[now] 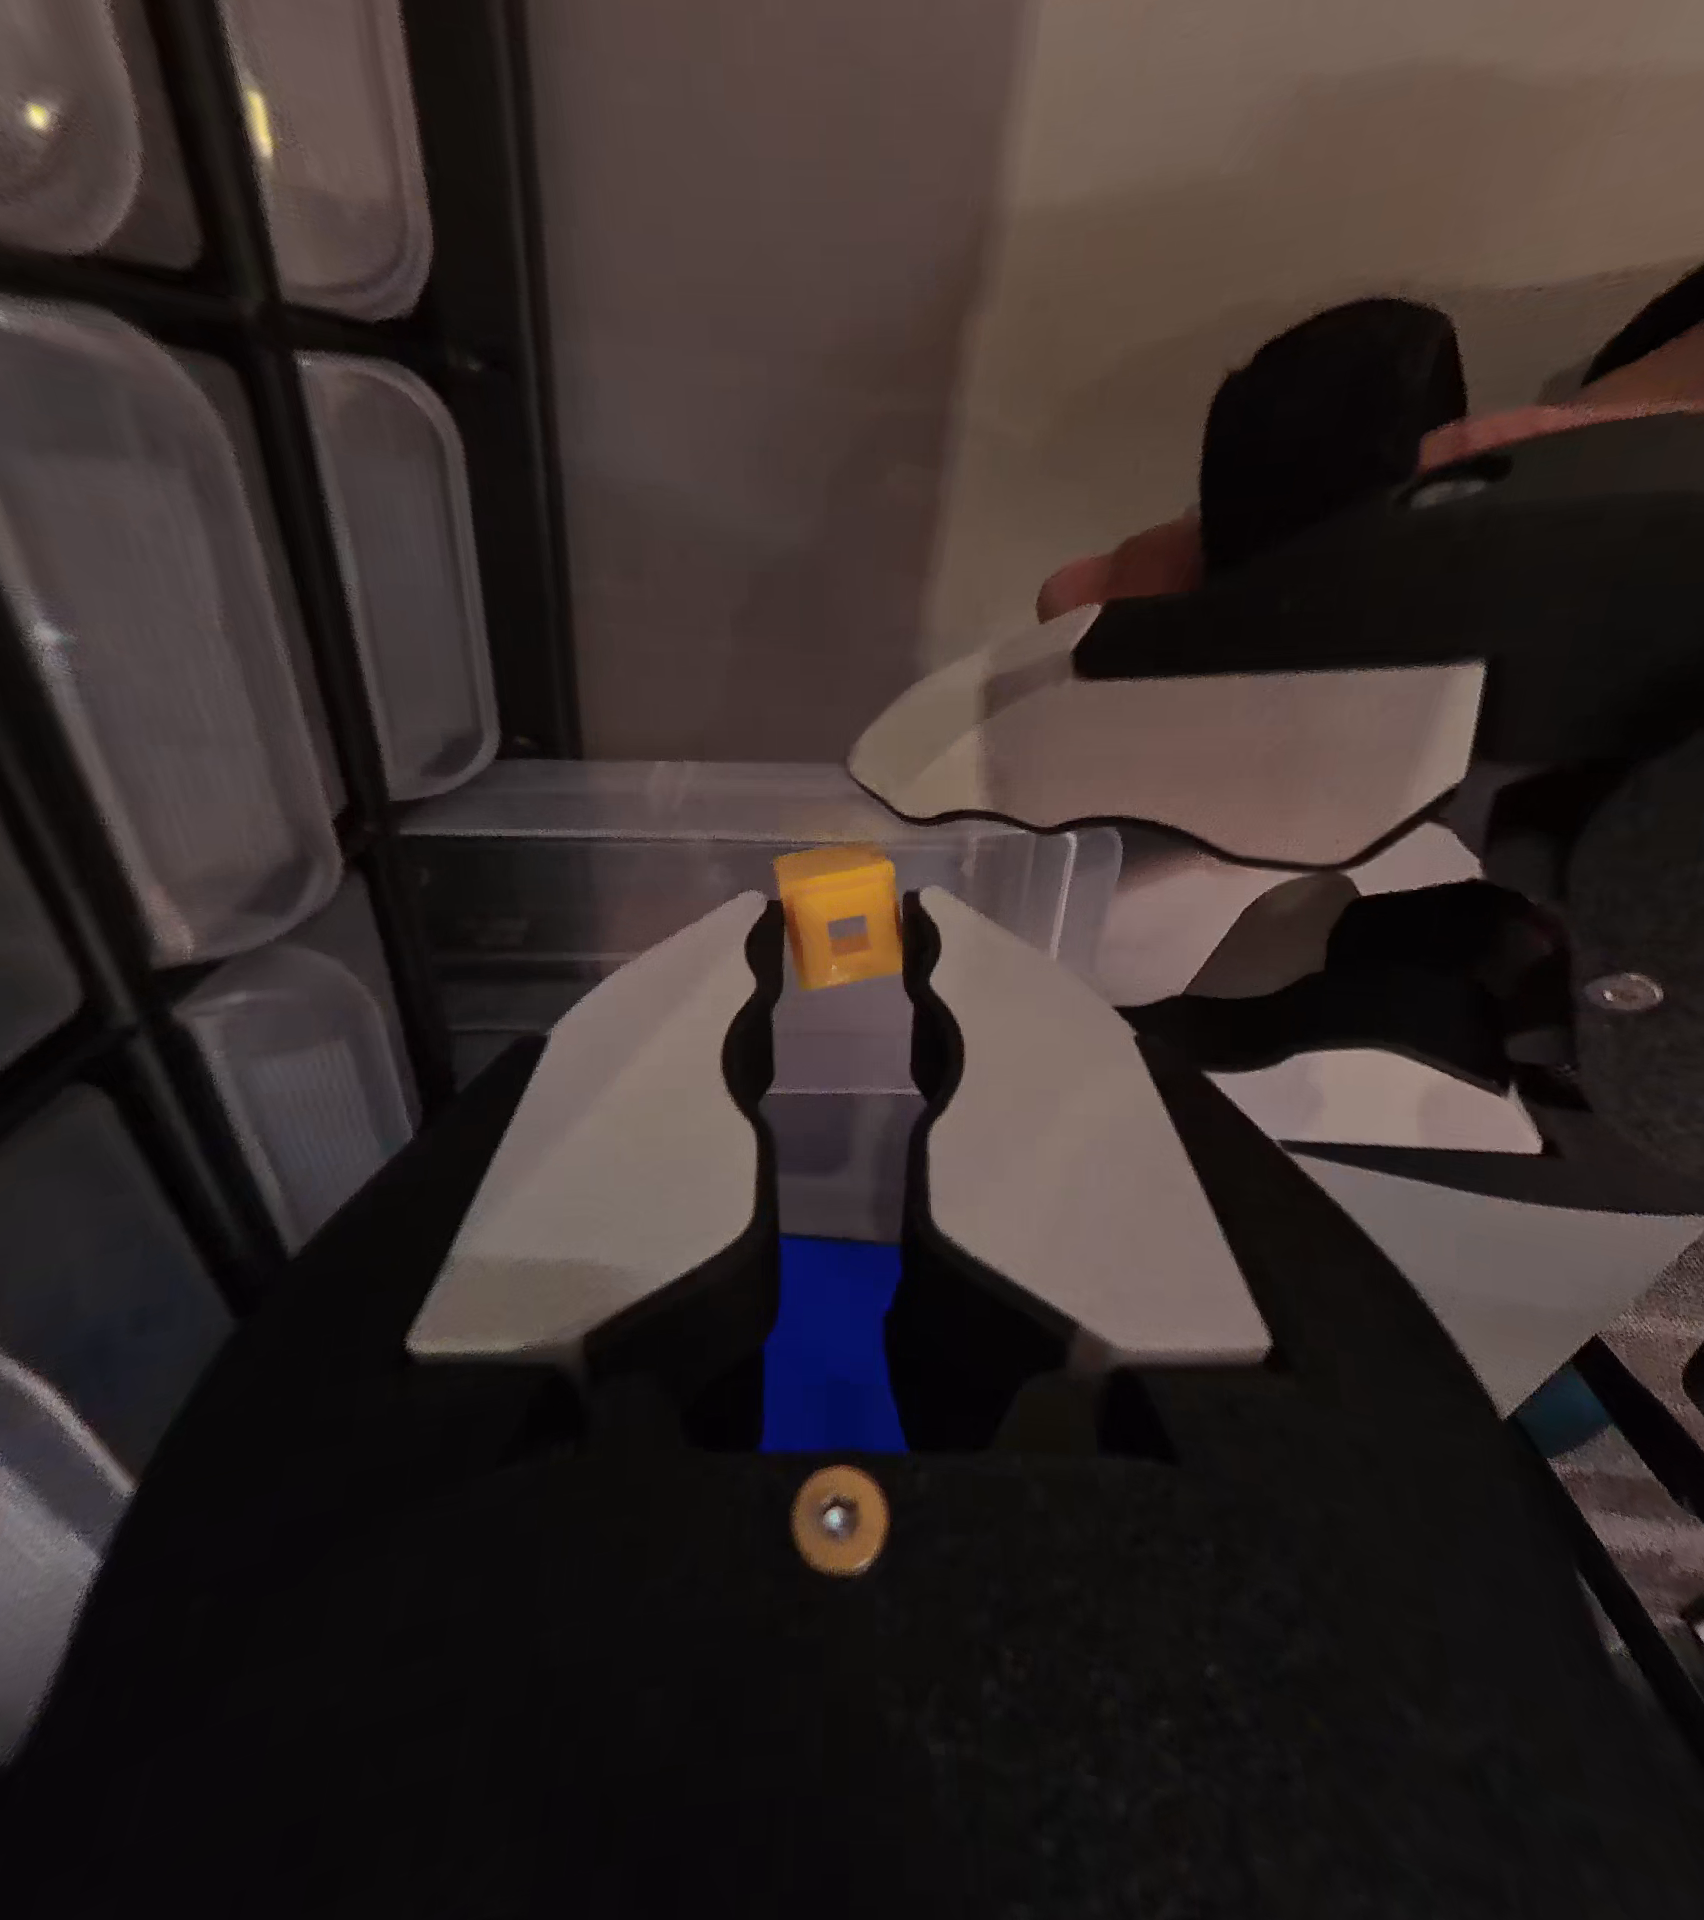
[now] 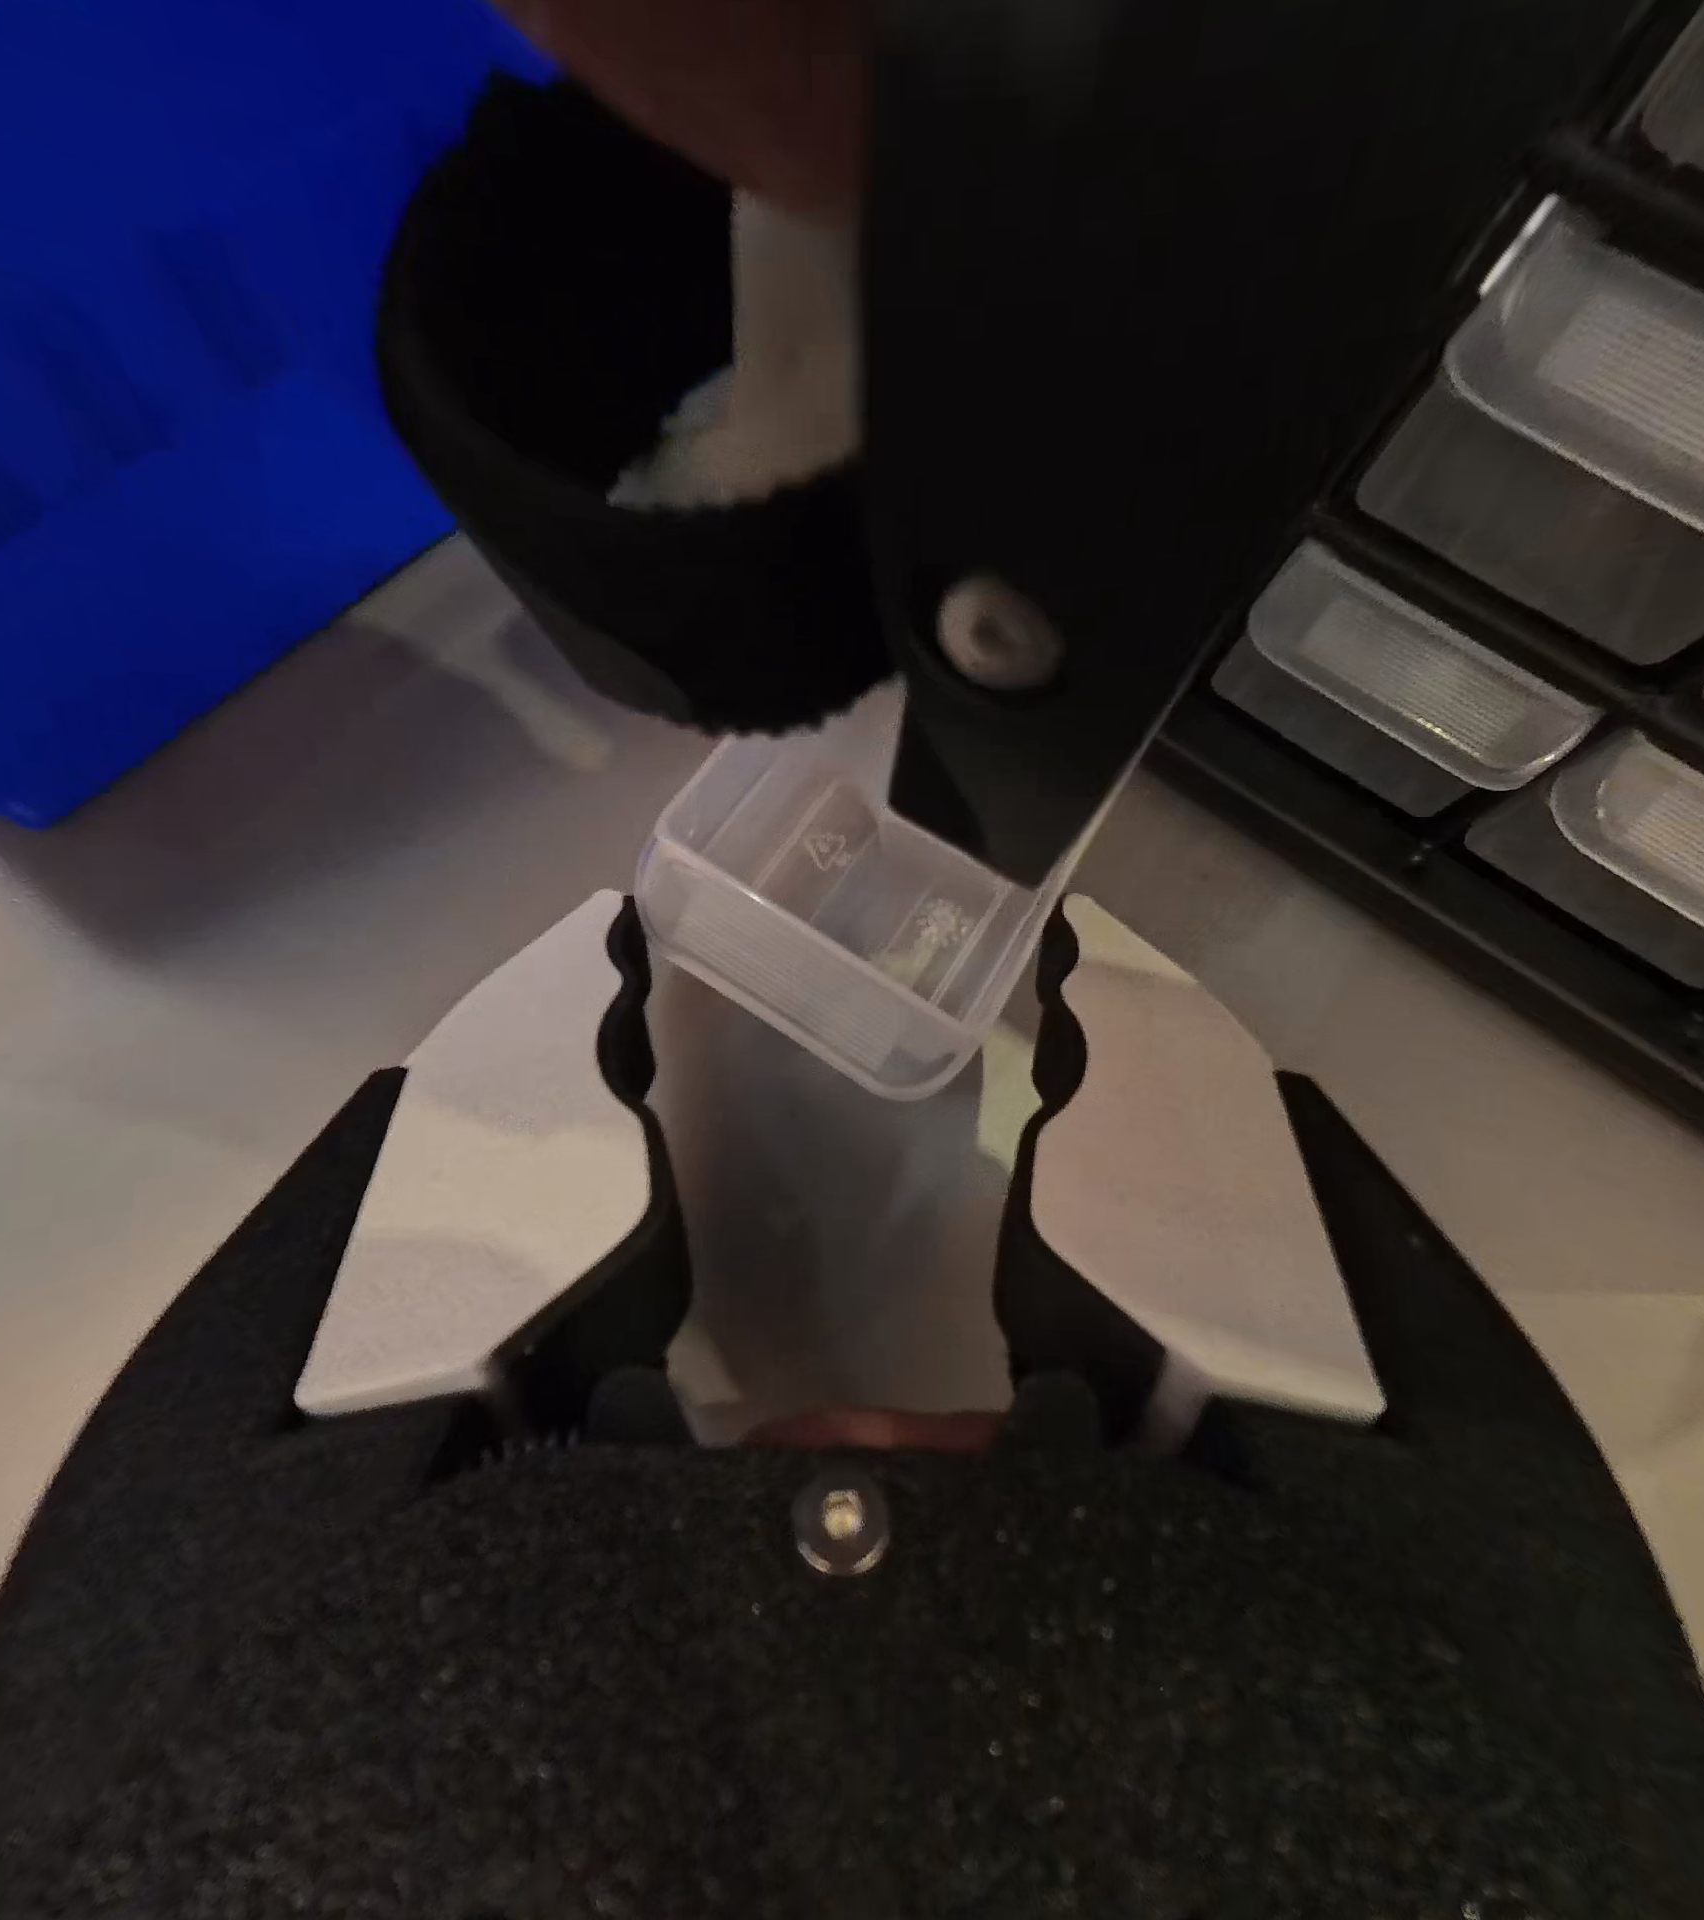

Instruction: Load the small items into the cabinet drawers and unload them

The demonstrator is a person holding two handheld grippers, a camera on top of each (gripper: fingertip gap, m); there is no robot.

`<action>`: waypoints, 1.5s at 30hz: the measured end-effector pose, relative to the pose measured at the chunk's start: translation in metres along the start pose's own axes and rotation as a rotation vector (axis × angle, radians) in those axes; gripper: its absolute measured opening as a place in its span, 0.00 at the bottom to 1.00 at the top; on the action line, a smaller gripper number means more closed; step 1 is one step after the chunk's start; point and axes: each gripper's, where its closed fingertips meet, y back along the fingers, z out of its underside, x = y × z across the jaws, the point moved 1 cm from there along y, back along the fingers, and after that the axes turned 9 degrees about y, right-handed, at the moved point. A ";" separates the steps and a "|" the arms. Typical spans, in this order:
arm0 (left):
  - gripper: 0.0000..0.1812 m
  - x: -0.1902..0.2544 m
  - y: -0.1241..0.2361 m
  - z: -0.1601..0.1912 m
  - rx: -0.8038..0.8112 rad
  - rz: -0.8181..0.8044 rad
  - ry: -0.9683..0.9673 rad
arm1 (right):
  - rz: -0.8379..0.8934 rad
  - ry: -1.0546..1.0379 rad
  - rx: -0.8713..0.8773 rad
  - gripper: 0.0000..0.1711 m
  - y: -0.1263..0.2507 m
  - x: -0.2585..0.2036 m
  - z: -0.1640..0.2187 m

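Step in hand, by the look of it: dropping the yellow cube [image 1: 835,923] into the clear drawer [image 1: 723,862] pulled out of the cabinet [image 1: 204,582]. Best done by carrying the cube further toward twelve o'clock until fully above the drawer's hollow, lowering close to the floor of it, then spreading the fingers slowly so no bounce over the wall. Worth keeping clear of the right gripper [image 1: 1347,862], close by at three o'clock.

Left gripper [image 1: 835,914]: fingers pinching the cube at the very tips, hole of the cube facing the camera. Cube held just at the near wall of the drawer, at twelve o'clock from the gripper body; above the hollow or short of it, cannot tell.

Right gripper [image 2: 843,925], in its own view: fingers spread, standing either side of the drawer [image 2: 827,935] front; touching it or not, cannot tell. Seemingly steadying it. Cabinet [image 2: 1554,582] at two o'clock, blue bin [image 2: 121,395] at ten o'clock.

Counted: one yellow cube, one drawer pulled out, two grippers, one blue bin. Shut drawers: about seven in the left view, about seven in the right; full number out of frame.
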 end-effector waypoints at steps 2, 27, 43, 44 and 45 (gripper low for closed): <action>0.12 0.000 -0.004 0.000 -0.024 0.002 -0.007 | 0.000 0.001 -0.001 0.42 0.000 0.000 0.000; 0.22 0.006 0.047 0.042 0.350 -0.029 0.372 | 0.000 0.010 -0.010 0.42 0.001 -0.001 0.001; 0.34 0.149 0.034 0.121 1.233 -0.023 0.992 | 0.011 0.017 -0.026 0.42 0.000 -0.001 0.002; 0.34 0.149 0.036 0.120 1.252 -0.025 0.988 | 0.011 0.015 -0.024 0.42 -0.001 0.000 0.002; 0.34 0.148 0.039 0.118 1.269 -0.018 0.985 | 0.012 0.015 -0.023 0.42 -0.002 0.001 0.002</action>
